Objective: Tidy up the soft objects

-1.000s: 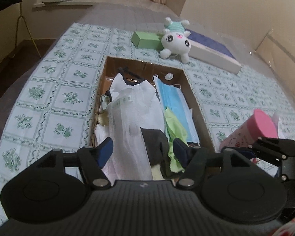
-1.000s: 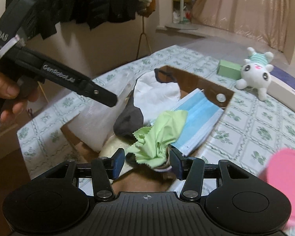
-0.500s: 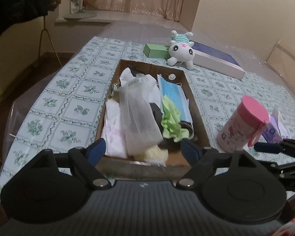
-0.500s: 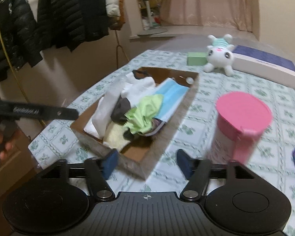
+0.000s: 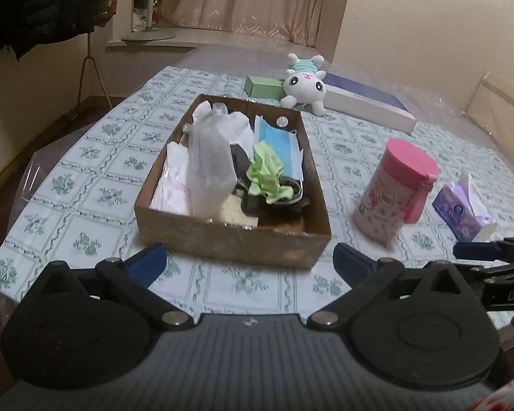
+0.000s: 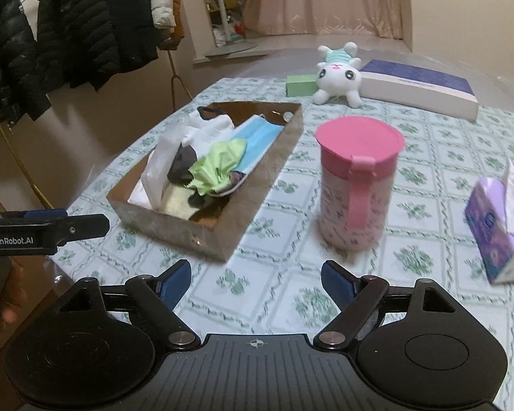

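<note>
Both grippers hang empty near the table edge: the left gripper [image 5: 248,262], then the right gripper [image 6: 256,279], jaws having just spread wide. A careless reach could topple the pink canister [image 6: 358,181] right of the cardboard box [image 5: 229,236]. Inside lie a plastic bag [image 5: 209,161], green cloth [image 5: 267,174] and blue mask [image 5: 279,144]; the plush toy [image 5: 305,84] waits far behind.

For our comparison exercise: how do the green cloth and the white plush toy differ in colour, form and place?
The green cloth is lime and crumpled flat; the white plush toy is white, stuffed and animal-shaped. The cloth lies inside the cardboard box; the toy lies outside, on the table beyond it. Both are soft.
</note>
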The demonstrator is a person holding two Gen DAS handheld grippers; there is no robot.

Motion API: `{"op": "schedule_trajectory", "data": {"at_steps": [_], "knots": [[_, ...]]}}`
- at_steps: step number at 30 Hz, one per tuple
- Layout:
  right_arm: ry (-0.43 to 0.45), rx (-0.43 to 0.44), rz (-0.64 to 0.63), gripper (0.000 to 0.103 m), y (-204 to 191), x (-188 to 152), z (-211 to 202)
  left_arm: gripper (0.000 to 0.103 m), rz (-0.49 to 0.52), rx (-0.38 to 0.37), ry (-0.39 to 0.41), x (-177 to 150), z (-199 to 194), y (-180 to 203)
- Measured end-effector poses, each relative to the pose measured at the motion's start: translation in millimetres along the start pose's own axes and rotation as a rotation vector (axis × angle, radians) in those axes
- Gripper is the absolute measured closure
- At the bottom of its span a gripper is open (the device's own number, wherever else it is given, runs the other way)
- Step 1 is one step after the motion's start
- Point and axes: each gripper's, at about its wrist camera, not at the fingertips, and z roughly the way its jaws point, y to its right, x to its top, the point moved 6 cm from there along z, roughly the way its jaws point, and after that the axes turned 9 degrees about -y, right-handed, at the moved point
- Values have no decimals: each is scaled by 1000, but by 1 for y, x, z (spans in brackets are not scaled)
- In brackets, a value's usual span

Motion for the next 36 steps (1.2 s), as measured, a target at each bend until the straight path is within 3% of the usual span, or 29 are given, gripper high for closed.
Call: {"op": "schedule_trajectory", "data": {"at_steps": [6, 18, 36], "knots": [[2, -41, 15, 20, 6, -17, -10, 1, -27, 6, -54, -16, -2, 9], [-10, -63, 55, 20, 18, -36, -20, 1, 19, 73, -102, -35, 2, 32], [5, -105, 74, 20, 22, -43, -24, 1, 68, 94, -99, -38, 6, 44]]}}
